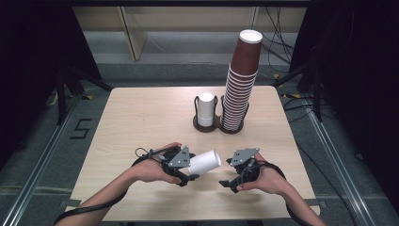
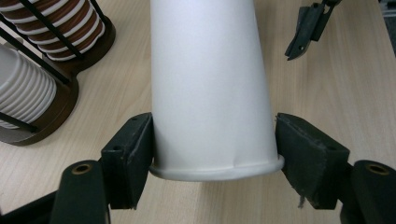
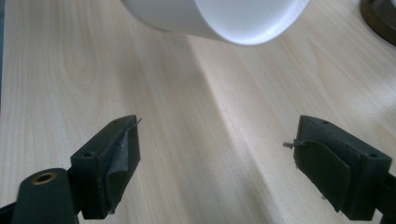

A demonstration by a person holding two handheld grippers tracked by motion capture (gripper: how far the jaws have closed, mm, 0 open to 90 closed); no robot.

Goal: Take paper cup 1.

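Two grippers work near the desk's front edge. The left gripper (image 1: 187,170) pinches a white cup (image 1: 205,162) at its rim, cup lying level above the desk (image 1: 141,117). The right gripper (image 1: 229,176) stands spread and empty; bring it squarely onto the cup's free end before closing.

Both forearms come in low, hands side by side and near each other. The left tongs (image 1: 192,170) point toward the right hand, jaws clamped. The right tongs (image 1: 229,175) angle downward, jaws apart with nothing between them.
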